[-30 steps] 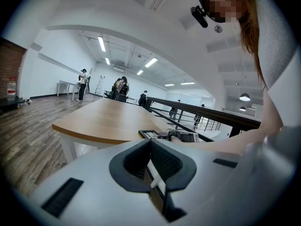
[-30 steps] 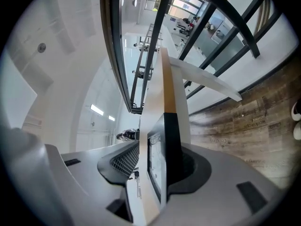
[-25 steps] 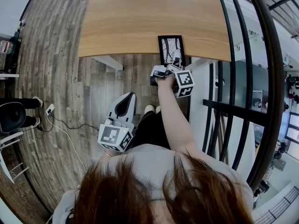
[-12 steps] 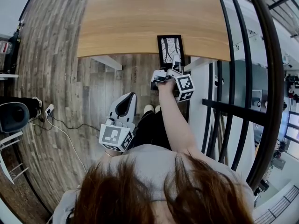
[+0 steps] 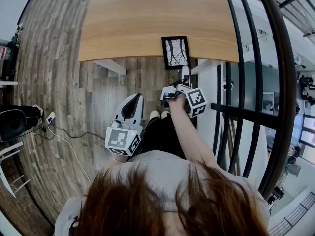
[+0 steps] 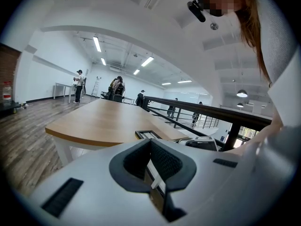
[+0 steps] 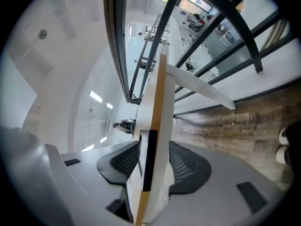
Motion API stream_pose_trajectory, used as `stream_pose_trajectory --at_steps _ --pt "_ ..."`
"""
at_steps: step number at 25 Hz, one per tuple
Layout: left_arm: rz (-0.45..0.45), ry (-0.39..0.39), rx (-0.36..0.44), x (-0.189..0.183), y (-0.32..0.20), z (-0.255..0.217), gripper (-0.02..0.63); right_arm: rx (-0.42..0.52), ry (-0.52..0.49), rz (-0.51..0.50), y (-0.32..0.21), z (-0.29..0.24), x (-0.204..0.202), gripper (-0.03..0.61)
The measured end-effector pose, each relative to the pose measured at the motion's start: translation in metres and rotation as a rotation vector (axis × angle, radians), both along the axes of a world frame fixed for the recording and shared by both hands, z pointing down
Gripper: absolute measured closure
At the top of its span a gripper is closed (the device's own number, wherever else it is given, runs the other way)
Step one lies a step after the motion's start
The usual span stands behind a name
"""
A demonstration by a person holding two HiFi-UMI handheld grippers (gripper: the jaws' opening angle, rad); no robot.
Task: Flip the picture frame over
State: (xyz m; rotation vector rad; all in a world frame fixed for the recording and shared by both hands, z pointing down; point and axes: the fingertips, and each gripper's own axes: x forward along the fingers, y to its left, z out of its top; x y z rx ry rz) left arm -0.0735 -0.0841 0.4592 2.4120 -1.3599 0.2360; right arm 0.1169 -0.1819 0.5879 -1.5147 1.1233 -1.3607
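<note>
A black picture frame (image 5: 175, 52) lies picture side up on the wooden table (image 5: 147, 18), its near end overhanging the table's edge. My right gripper (image 5: 184, 75) is just short of that end, rolled onto its side. In the right gripper view its fingertips (image 7: 154, 144) stand apart on either side of the frame's black edge (image 7: 149, 159) and the table's edge (image 7: 160, 102), and neither pad presses on them. My left gripper (image 5: 137, 99) hangs lower, over the floor and left of the frame, tips together (image 6: 150, 141) and empty. The frame (image 6: 149, 134) shows beyond it.
A black metal railing (image 5: 246, 82) runs close along the right of the table. White table legs (image 5: 113, 65) stand under the near edge. My shoes (image 5: 157, 115) are on the wood floor. A chair (image 5: 12, 122) and a cable (image 5: 69, 136) lie to the left.
My right gripper has drawn back from over the frame's near end toward me and rolled slightly. The frame has stayed where it was. The left gripper has not moved.
</note>
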Motion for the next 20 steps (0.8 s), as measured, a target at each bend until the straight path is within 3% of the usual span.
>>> stream_pose_trajectory --at_steps 4,8,13,17,20 --pt "0.006 0.009 0.023 0.007 -0.003 -0.009 0.607 0.022 0.144 -0.103 0.019 -0.031 0.005 0.397" --pt "0.02 0.026 0.067 0.017 -0.008 -0.024 0.607 0.031 0.494 -0.246 0.02 -0.076 0.009 0.397" --pt "0.041 0.041 0.142 0.033 -0.014 -0.051 0.607 0.209 0.785 -0.303 0.017 -0.158 0.011 0.4" --pt "0.052 0.059 0.21 0.042 -0.021 -0.079 0.607 0.285 1.031 -0.359 0.023 -0.208 0.002 0.402" --pt "0.06 0.076 0.253 0.049 -0.025 -0.093 0.607 0.332 1.149 -0.385 0.028 -0.233 -0.009 0.431"
